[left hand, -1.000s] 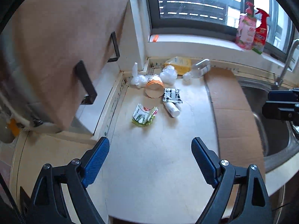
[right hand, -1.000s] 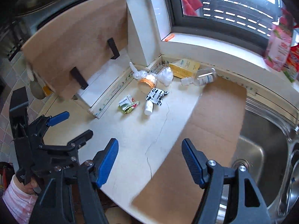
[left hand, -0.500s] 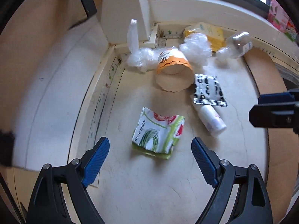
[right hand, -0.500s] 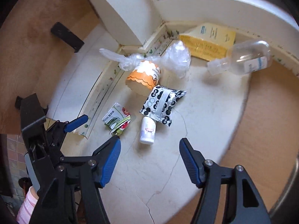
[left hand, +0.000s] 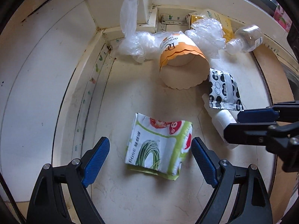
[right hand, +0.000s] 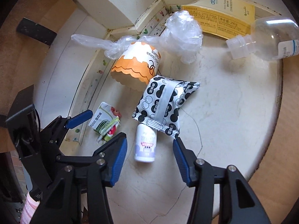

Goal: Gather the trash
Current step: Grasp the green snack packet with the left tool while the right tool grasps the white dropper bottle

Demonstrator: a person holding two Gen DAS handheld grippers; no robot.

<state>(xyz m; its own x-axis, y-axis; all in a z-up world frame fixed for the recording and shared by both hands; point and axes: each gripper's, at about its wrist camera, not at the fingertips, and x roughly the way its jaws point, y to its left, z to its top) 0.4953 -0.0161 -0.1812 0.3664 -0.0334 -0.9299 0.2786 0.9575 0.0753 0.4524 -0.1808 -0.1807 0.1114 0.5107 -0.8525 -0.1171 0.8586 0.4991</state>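
Note:
A flattened green-and-white carton [left hand: 158, 147] lies on the counter between the open jaws of my left gripper [left hand: 150, 152]; it also shows in the right wrist view [right hand: 105, 123]. My right gripper [right hand: 149, 155] is open around a small white bottle [right hand: 145, 145], whose top lies under a black-and-white dotted packet [right hand: 164, 104]. The same bottle [left hand: 224, 123] and packet [left hand: 223, 91] show in the left wrist view. An orange paper cup [left hand: 182, 63] lies on its side behind them, among crumpled clear plastic bags [left hand: 136, 43].
A clear plastic bottle [right hand: 269, 37] and a yellow box [right hand: 222, 18] lie at the back by the wall corner. A raised white ledge [left hand: 46, 78] runs along the left. Brown cardboard [right hand: 287, 130] covers the counter on the right.
Both grippers have moved forward and down toward the trash. The carton now sits between the left jaws and the small bottle between the right jaws. Both stay open.

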